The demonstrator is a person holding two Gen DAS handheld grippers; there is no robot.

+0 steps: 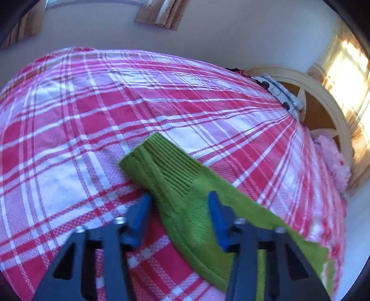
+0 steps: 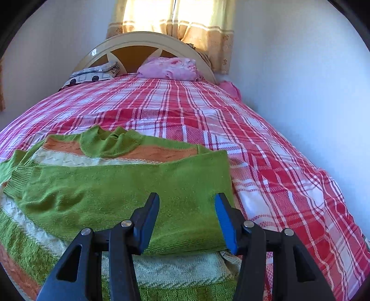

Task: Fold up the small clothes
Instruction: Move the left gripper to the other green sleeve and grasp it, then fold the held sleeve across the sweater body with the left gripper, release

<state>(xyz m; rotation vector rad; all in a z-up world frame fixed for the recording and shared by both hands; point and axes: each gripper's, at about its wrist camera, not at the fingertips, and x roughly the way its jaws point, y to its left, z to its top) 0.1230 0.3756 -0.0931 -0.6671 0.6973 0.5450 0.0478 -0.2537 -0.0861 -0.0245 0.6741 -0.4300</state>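
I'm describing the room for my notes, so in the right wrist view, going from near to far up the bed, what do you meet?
Right gripper → green sweater → bare stretch of the plaid bedspread → pink pillow → headboard → curtain.

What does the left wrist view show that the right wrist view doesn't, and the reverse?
Only the left wrist view shows the sweater's ribbed green sleeve cuff lying out flat on the bedspread. Only the right wrist view shows the sweater's body, with its neckline, orange and cream bands, and a sleeve folded across it. Both show the red plaid bedspread, cream headboard, pink pillow and curtains.
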